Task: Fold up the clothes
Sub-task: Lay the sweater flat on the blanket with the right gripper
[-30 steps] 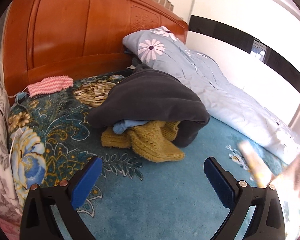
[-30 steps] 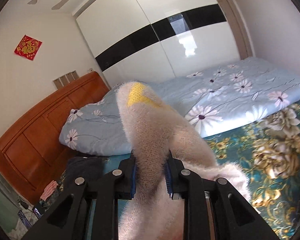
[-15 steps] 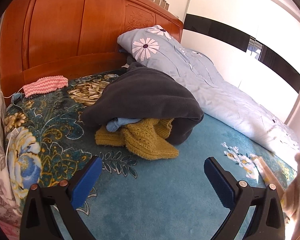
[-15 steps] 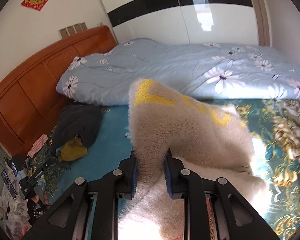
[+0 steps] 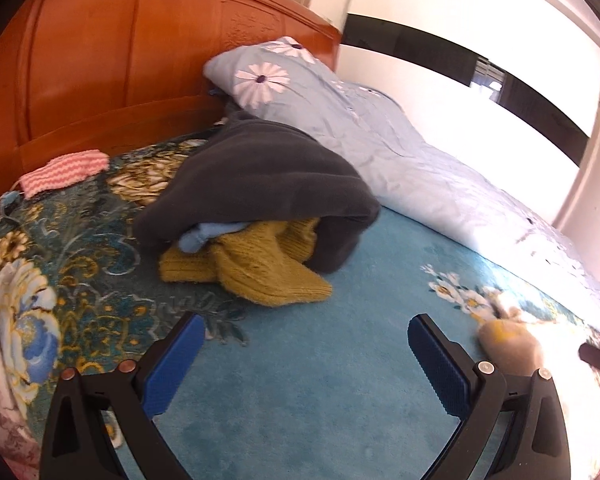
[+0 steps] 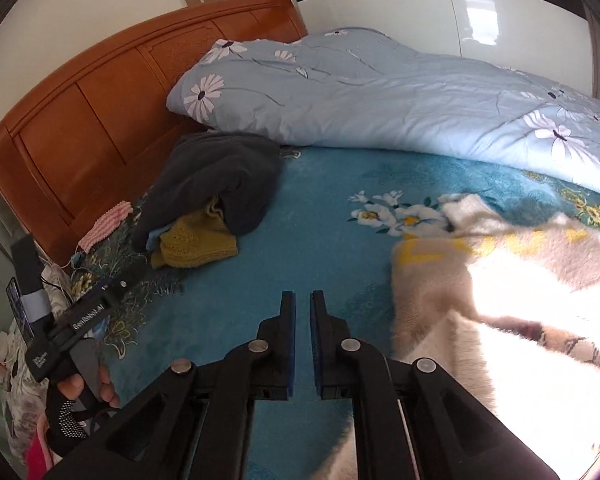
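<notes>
A fuzzy cream sweater with yellow marks [image 6: 500,280] lies on the teal bedspread [image 6: 324,216], right of my right gripper [image 6: 302,300]. That gripper is shut with a narrow gap and holds nothing. The sweater's edge shows in the left wrist view [image 5: 508,340]. My left gripper [image 5: 304,344] is open and empty above the bedspread [image 5: 300,380]. A pile of a dark grey garment [image 5: 260,176], a mustard knit [image 5: 260,268] and a pale blue piece [image 5: 204,236] lies ahead of it. The pile also shows in the right wrist view [image 6: 216,184].
A light blue flowered duvet [image 6: 380,92] runs along the far side of the bed. A wooden headboard [image 5: 100,60] stands behind. A pink striped cloth [image 5: 64,172] lies near the headboard. The left gripper's handle and hand [image 6: 72,340] are at the bed's left edge.
My right gripper has let go of the cream sweater, which now lies on the bed. The gripper has tilted down toward the bedspread. The left gripper has shifted only slightly.
</notes>
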{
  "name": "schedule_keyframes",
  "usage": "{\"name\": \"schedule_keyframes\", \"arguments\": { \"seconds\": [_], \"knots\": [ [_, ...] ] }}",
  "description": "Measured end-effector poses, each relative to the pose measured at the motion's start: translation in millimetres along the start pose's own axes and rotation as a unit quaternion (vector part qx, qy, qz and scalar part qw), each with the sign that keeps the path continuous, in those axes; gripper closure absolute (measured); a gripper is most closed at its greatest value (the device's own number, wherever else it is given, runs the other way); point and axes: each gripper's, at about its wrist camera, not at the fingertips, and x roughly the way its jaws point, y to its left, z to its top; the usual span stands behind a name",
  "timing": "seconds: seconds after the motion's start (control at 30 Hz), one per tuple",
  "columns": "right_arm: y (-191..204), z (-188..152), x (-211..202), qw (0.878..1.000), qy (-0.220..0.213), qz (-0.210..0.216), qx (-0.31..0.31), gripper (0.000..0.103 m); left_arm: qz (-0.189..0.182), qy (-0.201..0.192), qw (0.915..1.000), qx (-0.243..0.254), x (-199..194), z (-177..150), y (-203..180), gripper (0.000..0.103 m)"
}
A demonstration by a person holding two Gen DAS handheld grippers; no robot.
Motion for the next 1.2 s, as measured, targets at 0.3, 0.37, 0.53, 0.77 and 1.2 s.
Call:
{"name": "schedule_keyframes", "arguments": {
  "seconds": [0.3,0.37,0.53,0.77,1.2],
  "knots": [
    [-125.1,-41.7,-105.8,0.992,-0.030,-0.120,0.040,0.094,-0.122,0.066,0.9878,0.070,8.9,-41.8,-75.7,0.000],
    [-152.5,-61.0,-103.6,0.989,-0.008,-0.135,0.063,0.093,-0.155,0.094,0.9812,0.066,12.8,-56.7,-90.6,0.000],
    [-144.1,-78.2,-72.8,0.994,0.027,-0.103,0.030,0.060,-0.235,0.162,0.9566,0.057,22.5,-94.0,-127.7,0.000],
    [-128.2,-61.3,-9.8,0.995,0.057,-0.085,-0.013,0.046,-0.244,0.191,0.9482,0.072,15.0,-114.5,-143.0,0.000],
    [-162.0,-74.7,2.3,0.992,0.079,-0.086,0.056,0.101,-0.206,0.160,0.9636,0.059,3.5,-90.7,-117.6,0.000]
  ]
}}
